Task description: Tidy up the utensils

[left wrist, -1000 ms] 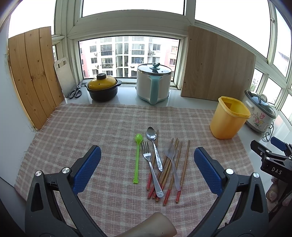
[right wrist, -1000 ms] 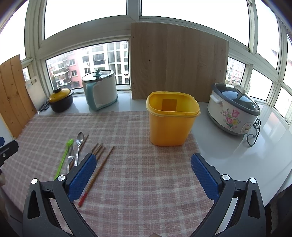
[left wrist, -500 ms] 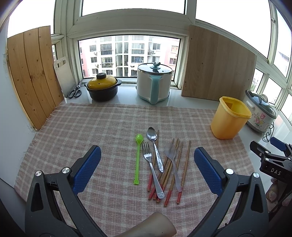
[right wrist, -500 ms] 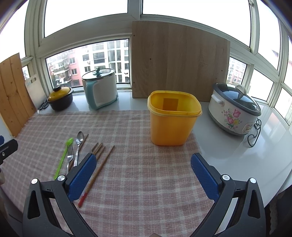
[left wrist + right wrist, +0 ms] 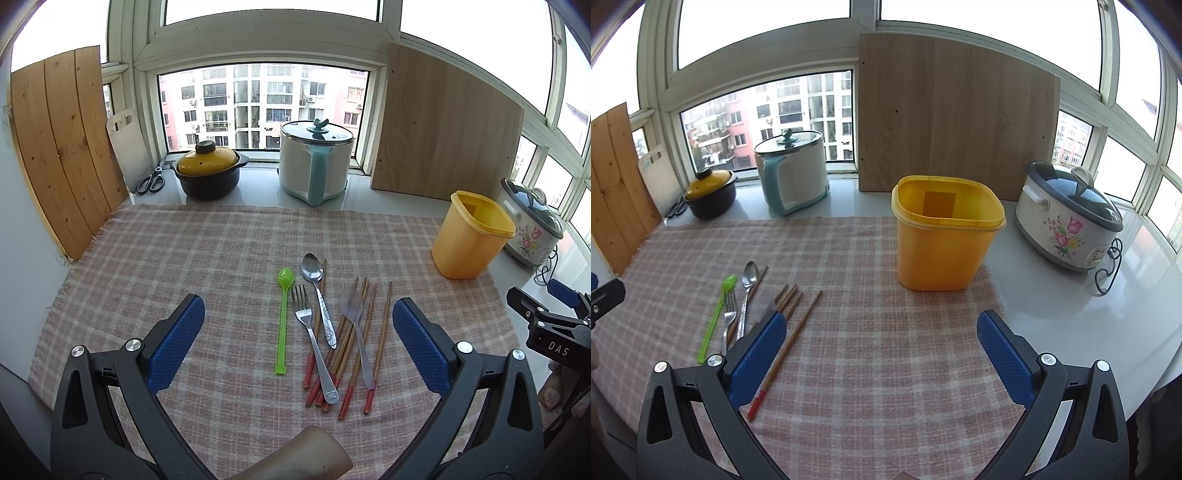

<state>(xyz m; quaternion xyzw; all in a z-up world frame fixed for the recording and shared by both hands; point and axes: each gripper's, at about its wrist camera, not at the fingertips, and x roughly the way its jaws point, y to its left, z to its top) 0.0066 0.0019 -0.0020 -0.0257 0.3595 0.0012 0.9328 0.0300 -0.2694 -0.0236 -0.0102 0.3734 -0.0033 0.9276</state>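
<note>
Both pairs of tongs are held spread wide and empty above the checked cloth [image 5: 221, 258] that covers the bench: the left tongs [image 5: 298, 343] are aimed at the utensil pile, the right tongs [image 5: 881, 354] are pointed towards the yellow container [image 5: 943, 240].

The utensils are laid together near the middle of the cloth. A green plastic spoon [image 5: 283, 321] is set slightly apart on the left; beside it a fork [image 5: 313, 347] and a metal spoon [image 5: 320, 299] are found, and a second metal utensil [image 5: 356, 332], whose type cannot be told for certain, is laid across the chopsticks [image 5: 382, 332]. The metal pieces are crossed over several of the red-tipped sticks. The container is stood open and upright at the right edge of the cloth, well apart from the pile, and nothing can be seen inside it.

No piece appears to have been moved yet, so the first pick is judged to be the step in hand. It would be done best if the green spoon or the outermost chopstick were chosen, since each is clear of its neighbours. The handle should be approached crosswise, with the pads lowered to either side and closed near its middle so that it is kept level when lifted. Overlapped pieces are better left until those on top are cleared, as a dragged stick could scatter the rest.
</note>
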